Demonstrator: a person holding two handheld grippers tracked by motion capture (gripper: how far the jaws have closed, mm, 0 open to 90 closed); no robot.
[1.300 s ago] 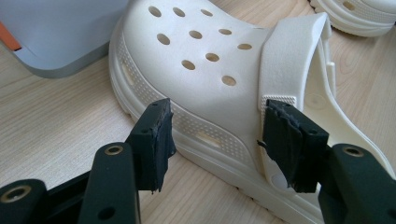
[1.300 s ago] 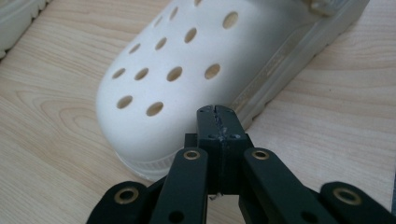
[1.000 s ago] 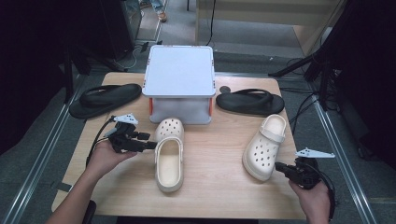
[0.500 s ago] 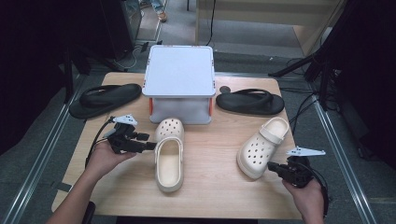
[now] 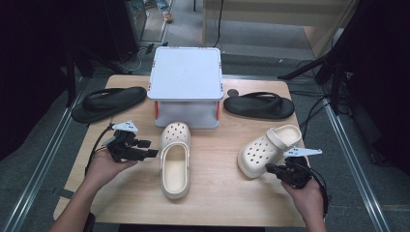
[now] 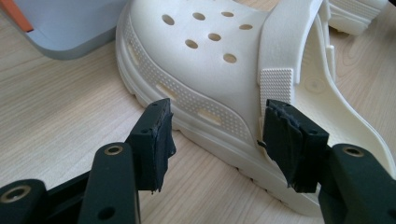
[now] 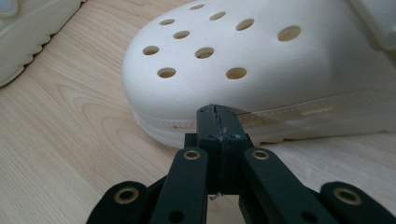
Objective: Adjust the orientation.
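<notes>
Nearest the person, two hands come in from the bottom of the high view, each on a black gripper. Right gripper (image 5: 271, 169) sits at the toe end of the right clog (image 5: 267, 149); in the right gripper view its jaws are pressed flat together with nothing between them, tips at or just short of the clog's toe edge (image 7: 187, 126), and contact is hard to call from this angle. That clog lies tilted on the table (image 5: 222, 193), toe toward the person, heel strap away. Left gripper (image 5: 151, 148) lies roughly level, pointing across toward the left clog (image 5: 175, 162); jaws spread wide, holding nothing. In the left gripper view the pads (image 6: 156, 135) stand just off the clog's side wall (image 6: 201, 112), one near the strap hinge, neither clearly pressing. Left clog lies upright, toe away from the person, its opening empty. Both clogs are cream with round holes over the toe.

Farther back, mid-table, a pale grey lidded box (image 5: 186, 84) with orange latches at its sides; lid on, contents not visible. The left clog's toe lies just in front of it. Black flip-flop (image 5: 109, 101) left of the box, another black flip-flop (image 5: 258, 105) right of it, both flat on the table. No readable writing or brand marks anywhere.
</notes>
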